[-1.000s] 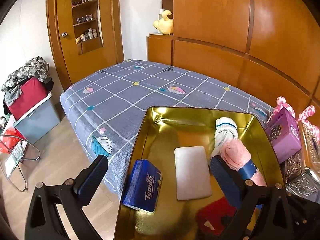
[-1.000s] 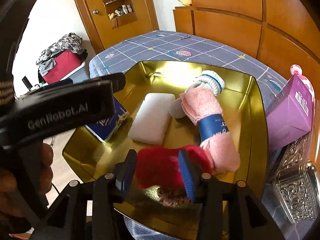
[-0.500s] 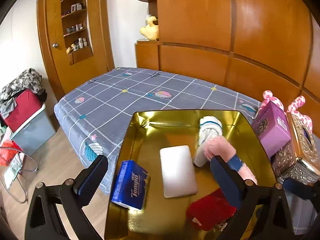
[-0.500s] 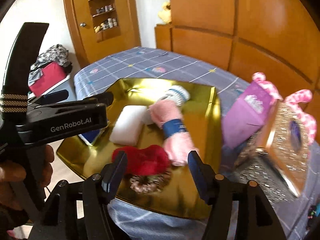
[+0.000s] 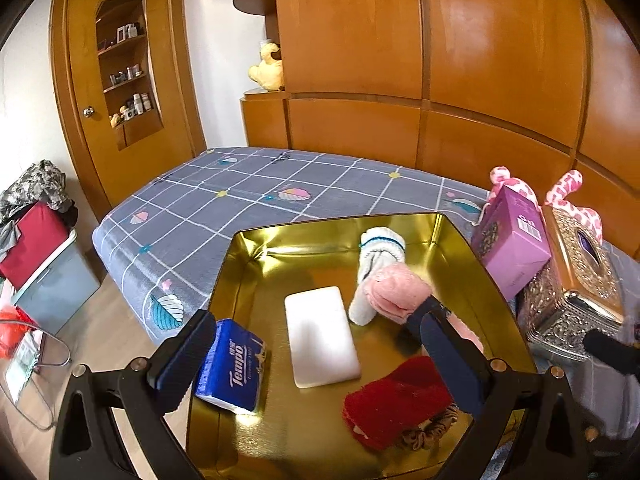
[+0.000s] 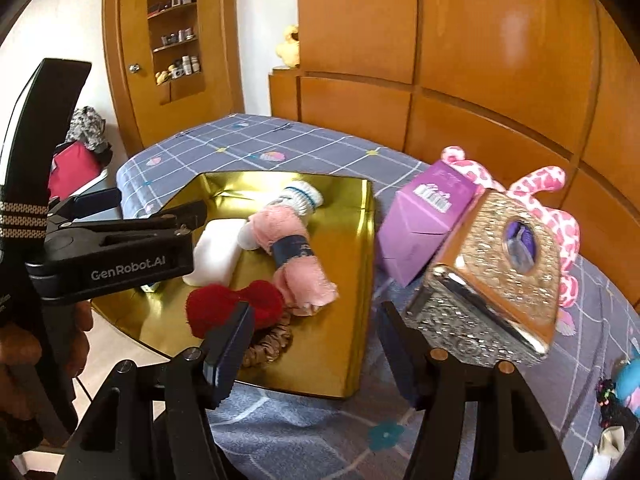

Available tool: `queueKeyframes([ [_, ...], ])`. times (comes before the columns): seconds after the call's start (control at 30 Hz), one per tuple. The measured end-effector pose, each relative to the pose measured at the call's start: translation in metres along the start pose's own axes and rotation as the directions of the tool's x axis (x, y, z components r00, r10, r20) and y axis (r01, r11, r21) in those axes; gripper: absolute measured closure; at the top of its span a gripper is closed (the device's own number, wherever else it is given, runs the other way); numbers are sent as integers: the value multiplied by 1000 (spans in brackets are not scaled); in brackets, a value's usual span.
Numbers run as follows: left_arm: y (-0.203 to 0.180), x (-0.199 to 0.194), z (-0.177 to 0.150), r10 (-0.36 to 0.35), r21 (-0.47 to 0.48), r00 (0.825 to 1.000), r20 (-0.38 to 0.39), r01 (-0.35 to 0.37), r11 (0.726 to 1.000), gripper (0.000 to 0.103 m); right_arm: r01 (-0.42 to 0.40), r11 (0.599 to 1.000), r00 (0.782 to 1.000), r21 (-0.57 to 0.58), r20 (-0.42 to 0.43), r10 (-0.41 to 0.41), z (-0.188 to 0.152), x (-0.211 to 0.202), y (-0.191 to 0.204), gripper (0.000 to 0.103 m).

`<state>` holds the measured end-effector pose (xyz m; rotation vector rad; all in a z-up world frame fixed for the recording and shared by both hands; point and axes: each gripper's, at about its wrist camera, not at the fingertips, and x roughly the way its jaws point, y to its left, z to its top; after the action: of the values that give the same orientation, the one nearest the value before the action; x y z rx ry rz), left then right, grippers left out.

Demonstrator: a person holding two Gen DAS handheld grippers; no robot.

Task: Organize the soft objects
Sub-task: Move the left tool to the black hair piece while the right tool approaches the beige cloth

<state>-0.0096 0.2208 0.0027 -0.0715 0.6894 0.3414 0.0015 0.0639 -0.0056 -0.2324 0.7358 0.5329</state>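
Bed (image 6: pixel 280 140): red cloth (image 6: pixel 224 304) in gold tray (image 6: pixel 344 360), just beyond empty, spread right gripper (image 6: pixel 312 344).

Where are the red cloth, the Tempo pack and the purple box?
red cloth (image 5: pixel 396 400), left wrist view, middle of its top
Tempo pack (image 5: pixel 234 374), left wrist view, printed blue face
purple box (image 6: pixel 420 228), right wrist view, front face

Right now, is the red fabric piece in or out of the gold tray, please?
In: the red fabric piece lies on the gold tray's floor.

blue tissue pack (image 5: pixel 231 372): "Tempo" in white | left gripper (image 6: pixel 160 216) body: "GenRobot.AI" | purple box (image 5: pixel 510 248): barcode, print unreadable
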Motion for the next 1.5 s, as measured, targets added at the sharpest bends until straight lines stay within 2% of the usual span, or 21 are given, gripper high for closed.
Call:
queueKeyframes([
  [0.23, -9, -3, -3, -19, 28, 1000, 6, 19, 999, 0, 61, 997, 998, 53, 25, -63, -6, -14, -22, 39],
  [0.47, -19, -8, -6, -43, 60, 999, 10, 42, 997, 0, 147, 980, 988, 138, 29, -152, -16, -29, -64, 39],
  [0.63, -26, -10, -8, -55, 76, 998, 12, 54, 996, 0, 235, 954, 971, 188, 9, -240, -27, -40, -99, 39],
  [0.83, -32, -14, -10, -61, 94, 998, 14, 60, 994, 0, 341, 911, 937, 229, -13, -348, -41, -59, -142, 39],
  [1.13, -44, -18, -15, -86, 131, 996, 15, 83, 988, 0, 476, 818, 875, 322, -78, -478, -68, -90, -211, 39],
  [1.23, -51, -22, -16, -99, 150, 995, 23, 94, 984, 0, 494, 791, 864, 362, -98, -494, -77, -100, -231, 39],
  [1.43, -69, -31, -18, -151, 182, 988, 28, 143, 973, 0, 531, 701, 833, 475, -140, -536, -101, -122, -275, 39],
  [1.5, -78, -36, -17, -177, 202, 984, 37, 166, 965, 0, 529, 659, 826, 535, -144, -545, -111, -133, -292, 39],
])
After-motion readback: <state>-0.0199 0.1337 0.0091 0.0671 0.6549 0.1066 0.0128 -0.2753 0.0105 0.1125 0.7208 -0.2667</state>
